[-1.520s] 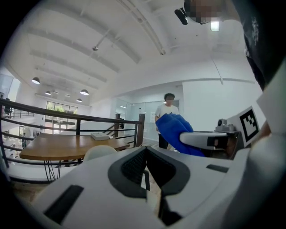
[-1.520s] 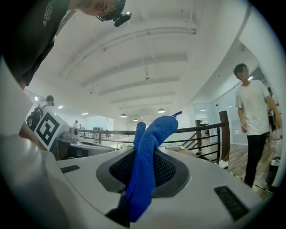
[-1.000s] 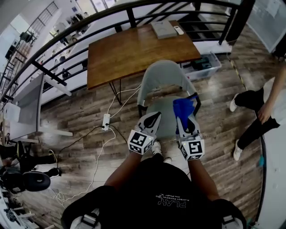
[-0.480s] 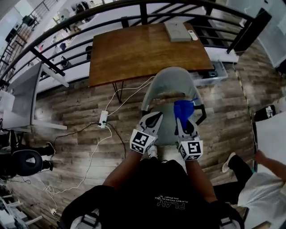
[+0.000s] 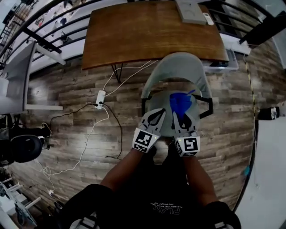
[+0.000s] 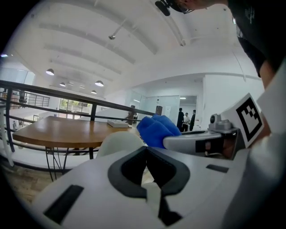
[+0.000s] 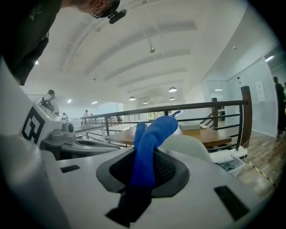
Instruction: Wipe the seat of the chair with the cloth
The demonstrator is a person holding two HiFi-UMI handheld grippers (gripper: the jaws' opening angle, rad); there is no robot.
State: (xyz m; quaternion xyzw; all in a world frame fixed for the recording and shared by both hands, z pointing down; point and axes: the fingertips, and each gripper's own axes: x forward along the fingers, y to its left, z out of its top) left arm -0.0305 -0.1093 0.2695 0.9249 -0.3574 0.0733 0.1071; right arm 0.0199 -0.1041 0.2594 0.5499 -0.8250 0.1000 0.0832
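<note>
The grey chair (image 5: 179, 70) stands below me with its back towards the wooden table (image 5: 147, 31). A blue cloth (image 5: 180, 102) hangs over the seat (image 5: 163, 117), and my right gripper (image 5: 183, 117) is shut on it. In the right gripper view the cloth (image 7: 149, 145) sticks up out of the closed jaws of the right gripper (image 7: 145, 166). My left gripper (image 5: 154, 118) hovers beside it over the seat's left half. Its jaws meet with nothing between them in the left gripper view (image 6: 146, 155), where the cloth (image 6: 156, 130) and chair back (image 6: 119, 142) lie ahead.
A white power strip (image 5: 99, 97) with trailing cables lies on the wood floor left of the chair. A flat grey box (image 5: 190, 11) rests on the table. A railing (image 5: 53, 31) runs behind the table. A person's shoe (image 5: 271, 112) shows at the right edge.
My head has come forward, so the chair sits more directly below. Both grippers with the cloth have closed in over the seat. The person at the right has mostly left the view.
</note>
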